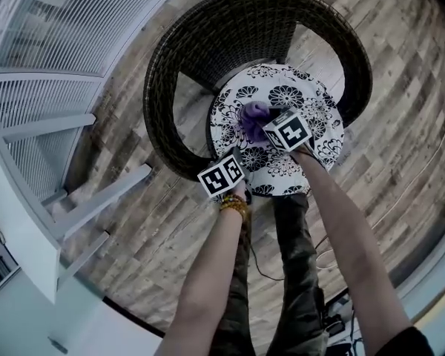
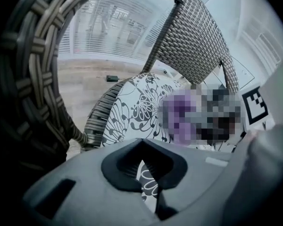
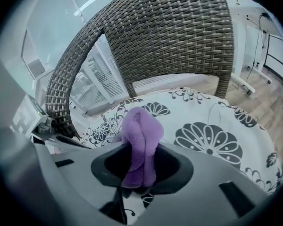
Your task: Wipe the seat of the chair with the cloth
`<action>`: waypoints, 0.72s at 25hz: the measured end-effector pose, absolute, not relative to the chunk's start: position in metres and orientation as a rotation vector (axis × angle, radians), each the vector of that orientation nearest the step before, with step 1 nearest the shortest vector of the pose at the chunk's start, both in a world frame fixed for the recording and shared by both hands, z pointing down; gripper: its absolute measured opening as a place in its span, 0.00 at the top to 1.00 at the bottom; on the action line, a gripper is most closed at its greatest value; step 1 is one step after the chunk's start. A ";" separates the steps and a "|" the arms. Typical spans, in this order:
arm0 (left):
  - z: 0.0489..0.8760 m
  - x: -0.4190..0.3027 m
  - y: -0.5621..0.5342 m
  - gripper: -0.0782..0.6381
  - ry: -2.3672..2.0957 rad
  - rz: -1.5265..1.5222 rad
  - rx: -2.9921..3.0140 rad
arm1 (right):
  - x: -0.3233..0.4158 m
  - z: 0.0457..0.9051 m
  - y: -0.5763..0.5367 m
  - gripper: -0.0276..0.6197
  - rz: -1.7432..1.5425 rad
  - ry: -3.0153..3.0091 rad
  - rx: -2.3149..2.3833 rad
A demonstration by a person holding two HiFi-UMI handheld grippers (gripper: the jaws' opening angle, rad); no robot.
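Note:
A wicker chair (image 1: 208,28) holds a round seat cushion (image 1: 311,95), white with black flowers. My right gripper (image 1: 265,124) hangs over the middle of the seat, shut on a bunched purple cloth (image 1: 251,117). In the right gripper view the cloth (image 3: 141,135) sticks up out of the closed right gripper (image 3: 140,173), above the cushion (image 3: 212,135). My left gripper (image 1: 228,165) sits at the seat's near-left edge. In its own view the left gripper (image 2: 144,173) is shut on nothing, with the cushion (image 2: 132,107) just ahead.
The curved wicker backrest (image 3: 170,36) and arm (image 2: 23,79) wrap the far and left sides of the seat. White louvred panels and rails (image 1: 52,87) stand at the left on the wood-plank floor (image 1: 400,124). The person's legs (image 1: 289,273) and a thin cable (image 1: 423,176) are below.

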State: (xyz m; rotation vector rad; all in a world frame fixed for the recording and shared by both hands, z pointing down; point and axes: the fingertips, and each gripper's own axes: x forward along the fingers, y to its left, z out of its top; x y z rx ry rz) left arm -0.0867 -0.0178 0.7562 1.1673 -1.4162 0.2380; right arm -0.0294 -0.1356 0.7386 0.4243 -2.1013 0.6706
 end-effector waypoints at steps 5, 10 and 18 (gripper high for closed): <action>0.756 -0.086 -0.018 0.87 -1.406 0.223 1.161 | 0.011 0.737 -0.163 0.77 0.694 -2.086 0.520; 0.757 -0.088 -0.019 0.87 -1.425 0.236 1.166 | 0.050 0.734 -0.193 0.77 0.665 -2.030 0.622; 0.757 -0.087 -0.018 0.87 -1.403 0.204 1.157 | 0.088 0.731 -0.219 0.77 0.592 -1.920 0.770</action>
